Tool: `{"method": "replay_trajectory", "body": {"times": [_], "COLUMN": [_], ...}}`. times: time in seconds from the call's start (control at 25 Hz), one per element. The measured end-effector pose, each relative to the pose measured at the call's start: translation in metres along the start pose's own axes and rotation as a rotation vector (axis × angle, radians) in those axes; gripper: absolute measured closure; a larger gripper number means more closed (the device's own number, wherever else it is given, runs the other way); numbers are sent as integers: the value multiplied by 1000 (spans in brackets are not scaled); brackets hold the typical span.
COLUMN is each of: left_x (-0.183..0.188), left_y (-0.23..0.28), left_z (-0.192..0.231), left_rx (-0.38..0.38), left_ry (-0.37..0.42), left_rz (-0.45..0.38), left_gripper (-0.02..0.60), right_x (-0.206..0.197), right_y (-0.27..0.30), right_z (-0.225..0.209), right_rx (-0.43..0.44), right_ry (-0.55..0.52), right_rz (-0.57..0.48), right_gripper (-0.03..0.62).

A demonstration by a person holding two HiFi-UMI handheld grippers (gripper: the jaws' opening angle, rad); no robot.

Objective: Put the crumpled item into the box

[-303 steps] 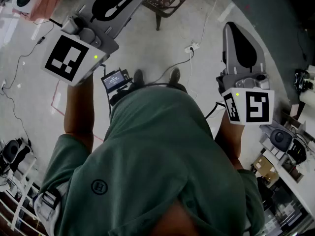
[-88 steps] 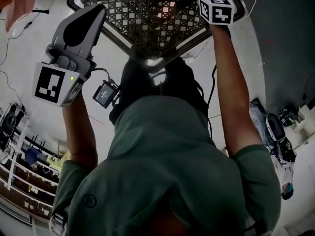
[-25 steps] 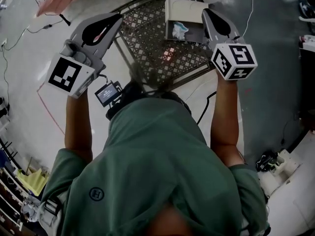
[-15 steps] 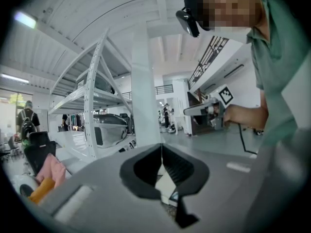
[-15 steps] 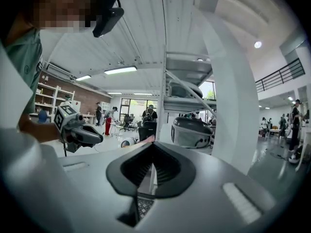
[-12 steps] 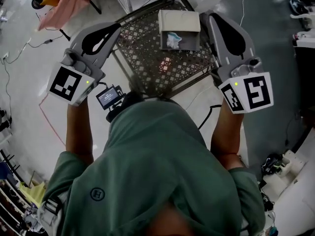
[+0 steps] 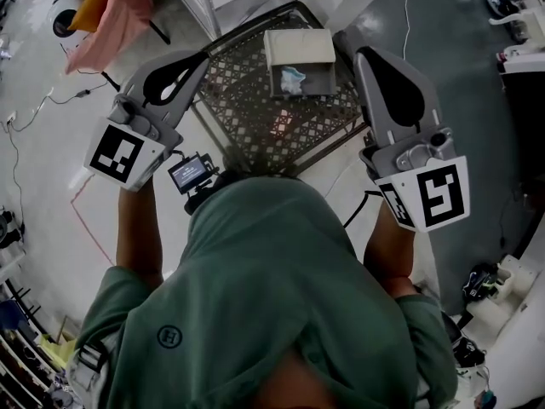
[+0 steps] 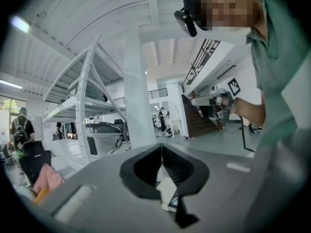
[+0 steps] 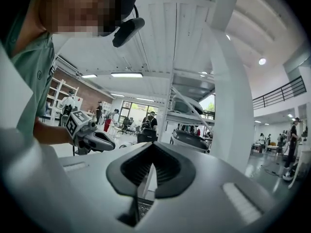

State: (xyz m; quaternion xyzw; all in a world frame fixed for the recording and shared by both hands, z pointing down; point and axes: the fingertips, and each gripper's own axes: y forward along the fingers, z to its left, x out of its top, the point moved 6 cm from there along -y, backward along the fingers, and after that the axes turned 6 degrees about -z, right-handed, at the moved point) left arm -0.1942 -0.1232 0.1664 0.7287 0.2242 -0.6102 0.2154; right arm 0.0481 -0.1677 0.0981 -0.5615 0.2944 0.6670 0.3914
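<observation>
In the head view a beige cardboard box stands on a black metal lattice table. A pale crumpled item lies inside the box. My left gripper is held off the table's left edge, and my right gripper is just right of the box; neither touches anything. In the left gripper view the left gripper has its jaws together with nothing between them. The right gripper view shows the right gripper the same way, pointing up into the hall.
A pink cloth hangs on a stand at the upper left. Cables run over the pale floor. A small screen sits at the person's waist. A white post rises behind the table. Gear lies at the right edge.
Both grippers have drawn back from the table toward the person. The right gripper has left the box side and dropped lower right. The crumpled item stays in the box.
</observation>
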Motion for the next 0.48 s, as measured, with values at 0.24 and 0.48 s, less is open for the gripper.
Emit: {"method": "replay_trajectory", "body": {"times": [0.24, 0.48], "left_x": [5, 5], "left_y": [0, 0], "left_z": [-4, 1], "left_rx": [-8, -9], "left_ry": [4, 16], "left_rz": [-1, -13], "left_gripper": [577, 577], "right_x": [6, 7], "right_y": [-9, -7], "right_z": [4, 6], "right_rx": [-1, -7], "right_ry": [-1, -15], "right_rz": [6, 5], "right_gripper": [589, 589]}}
